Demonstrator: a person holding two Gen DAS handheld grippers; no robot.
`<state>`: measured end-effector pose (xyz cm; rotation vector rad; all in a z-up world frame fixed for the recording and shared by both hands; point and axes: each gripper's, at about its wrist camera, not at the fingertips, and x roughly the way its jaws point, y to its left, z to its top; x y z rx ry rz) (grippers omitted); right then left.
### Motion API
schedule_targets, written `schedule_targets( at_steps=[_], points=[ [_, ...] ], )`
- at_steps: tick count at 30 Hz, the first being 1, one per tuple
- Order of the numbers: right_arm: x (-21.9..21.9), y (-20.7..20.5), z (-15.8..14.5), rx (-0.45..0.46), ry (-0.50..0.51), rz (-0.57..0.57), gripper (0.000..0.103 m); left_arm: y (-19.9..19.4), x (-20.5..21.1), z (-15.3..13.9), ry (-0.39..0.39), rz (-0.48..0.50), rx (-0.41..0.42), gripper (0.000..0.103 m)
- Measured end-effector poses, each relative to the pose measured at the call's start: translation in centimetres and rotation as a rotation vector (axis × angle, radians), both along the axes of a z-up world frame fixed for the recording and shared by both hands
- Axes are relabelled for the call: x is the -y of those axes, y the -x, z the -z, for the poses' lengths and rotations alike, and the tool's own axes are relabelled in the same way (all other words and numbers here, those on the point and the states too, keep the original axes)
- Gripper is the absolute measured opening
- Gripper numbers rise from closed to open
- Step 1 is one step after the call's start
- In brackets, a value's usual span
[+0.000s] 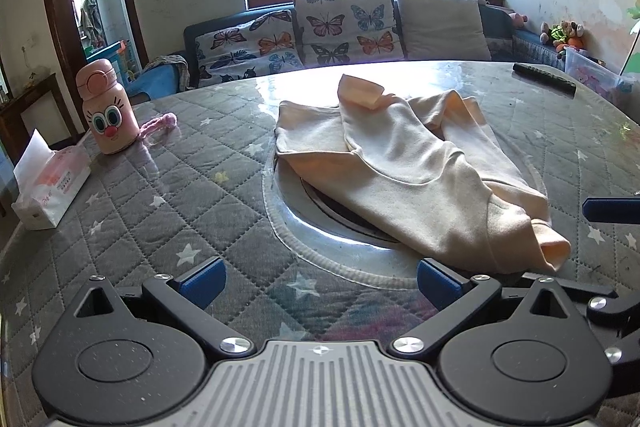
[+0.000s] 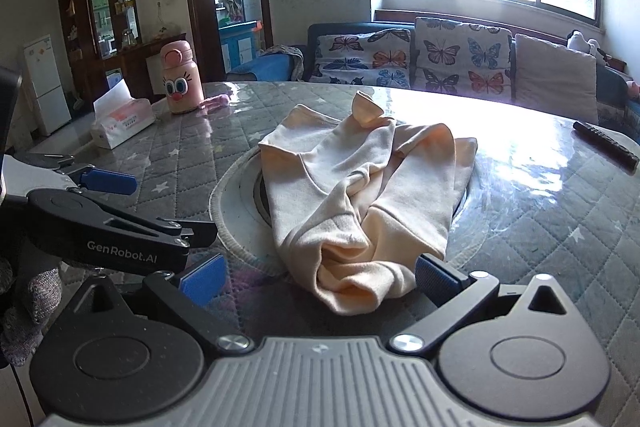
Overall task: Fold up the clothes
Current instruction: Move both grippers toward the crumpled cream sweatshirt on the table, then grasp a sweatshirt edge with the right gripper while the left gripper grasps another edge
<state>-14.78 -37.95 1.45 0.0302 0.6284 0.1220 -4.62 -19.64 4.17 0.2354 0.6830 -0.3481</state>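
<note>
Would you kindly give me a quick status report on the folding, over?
Left gripper open, empty. Right gripper open, the garment's near end between its fingers, not clamped. Garment rumpled on table, not yet folded. Nothing in the way.

A home living room; butterfly-cushioned sofa (image 1: 320, 27), soft toys (image 1: 564, 33), quilted table (image 1: 160, 187).

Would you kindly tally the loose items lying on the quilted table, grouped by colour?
Cream: 1, the garment
Pink: 2, the bottle and the strap beside it
White: 1, the tissue pack
Black: 1, the remote
Total: 5
</note>
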Motion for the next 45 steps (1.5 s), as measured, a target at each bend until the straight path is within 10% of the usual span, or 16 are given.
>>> schedule_targets(
  at_steps=[23,30,45],
  points=[
    [2.0,-9.7,0.9,-0.096,-0.135,-0.006,0.06,-4.5,-1.9,-0.8,0.003,-0.059,0.017,0.103],
    [1.3,-10.8,1.4,-0.099,-0.131,-0.01,0.008,-5.0,-3.2,-0.9,0.005,-0.091,0.02,0.103],
    [-9.4,-3.9,0.4,0.012,0.149,-0.452,0.008,-5.1,-4.7,-3.2,0.036,-0.114,0.071,0.103]
  ],
)
